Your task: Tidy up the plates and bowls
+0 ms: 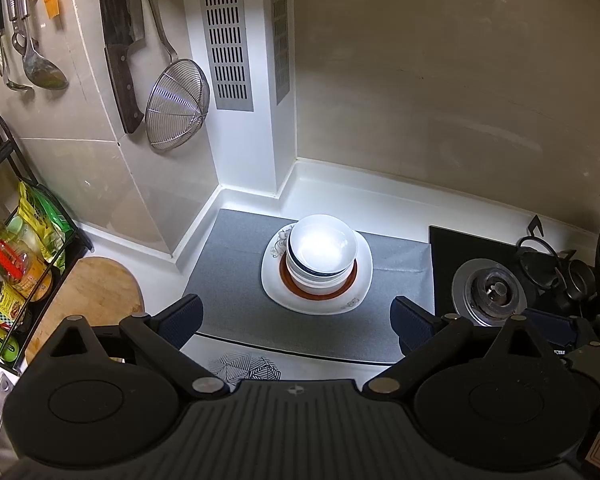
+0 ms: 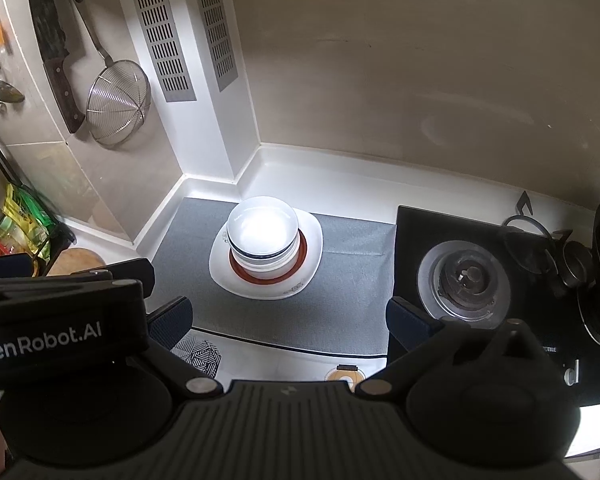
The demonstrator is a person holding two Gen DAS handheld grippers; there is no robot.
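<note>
Stack looks finished: white bowls (image 1: 323, 250) nested on a red-rimmed plate (image 1: 318, 294), itself on a white square plate (image 1: 356, 280), all on the grey mat (image 1: 228, 272) toward the desk's back corner. Left gripper (image 1: 296, 320) and right gripper (image 2: 288, 316) hover near the mat's front edge, fingers spread wide, holding nothing. Judged: task near done; next move would be retreat, or a centred two-sided grasp if the stack needs shifting.

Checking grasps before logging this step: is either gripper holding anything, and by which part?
Nothing is held. The left gripper and right gripper are both open and empty, short of the stacked bowls.
</note>
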